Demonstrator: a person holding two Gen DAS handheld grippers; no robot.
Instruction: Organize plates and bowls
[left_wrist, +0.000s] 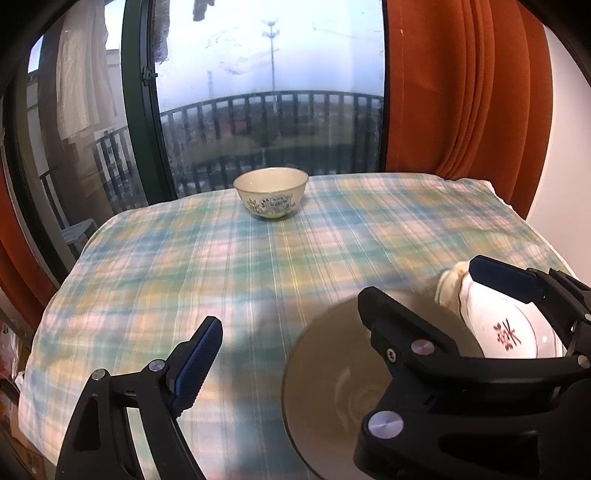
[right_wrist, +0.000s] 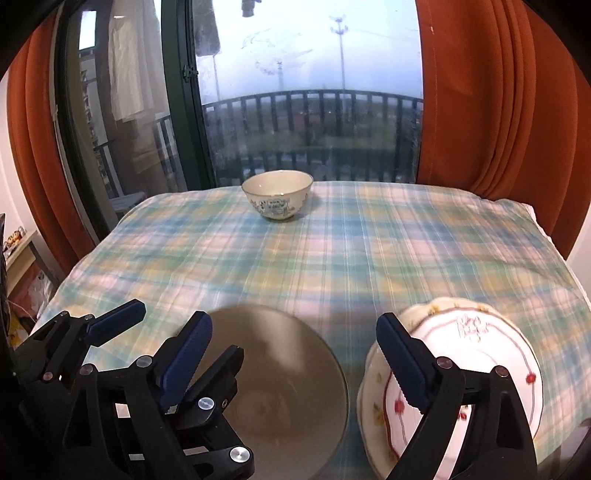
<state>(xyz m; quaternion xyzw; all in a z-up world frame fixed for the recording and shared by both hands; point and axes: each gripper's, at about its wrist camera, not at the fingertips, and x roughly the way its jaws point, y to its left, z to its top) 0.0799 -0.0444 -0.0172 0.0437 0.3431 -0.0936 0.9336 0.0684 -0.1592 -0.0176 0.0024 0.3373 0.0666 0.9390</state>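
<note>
A cream bowl (left_wrist: 270, 192) with a blue pattern stands upright at the far edge of the plaid-covered table; it also shows in the right wrist view (right_wrist: 277, 199). A grey bowl (left_wrist: 332, 387) sits near the front, between the two grippers, and shows in the right wrist view (right_wrist: 280, 387). White plates with red markings (right_wrist: 461, 373) lie stacked to its right, seen also in the left wrist view (left_wrist: 509, 328). My left gripper (left_wrist: 286, 350) is open, over the grey bowl's left rim. My right gripper (right_wrist: 291, 354) is open, its right finger (right_wrist: 402, 362) over the plates' left edge.
The plaid cloth (left_wrist: 221, 266) covers the table up to a glass balcony door (left_wrist: 269, 92). Orange curtains (left_wrist: 461, 92) hang at the right. Boxes and bags (right_wrist: 22, 280) sit on the floor to the left.
</note>
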